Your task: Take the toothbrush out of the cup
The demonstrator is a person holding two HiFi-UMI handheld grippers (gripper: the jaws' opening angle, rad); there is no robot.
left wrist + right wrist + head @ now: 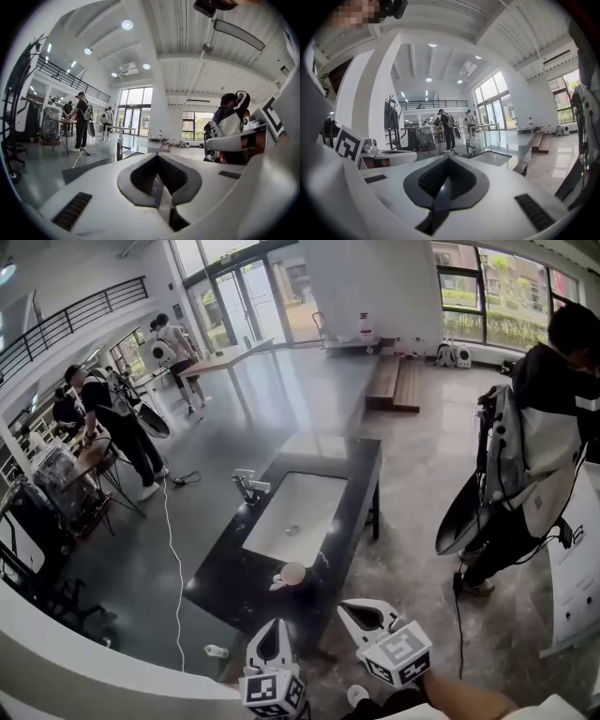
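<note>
We have not started yet. The cup stands on the near end of the black counter, just in front of the sink. A pale sliver at its rim is probably the toothbrush, though it is too small for us to be sure. The left gripper and right gripper hover short of the counter, near the cup but apart from it. Each has its jaws pressed together on nothing. Reaching in, pinching the handle and lifting it clear are all left to do. We can read no brand or label. The only print is the square markers on the gripper cubes.
</note>
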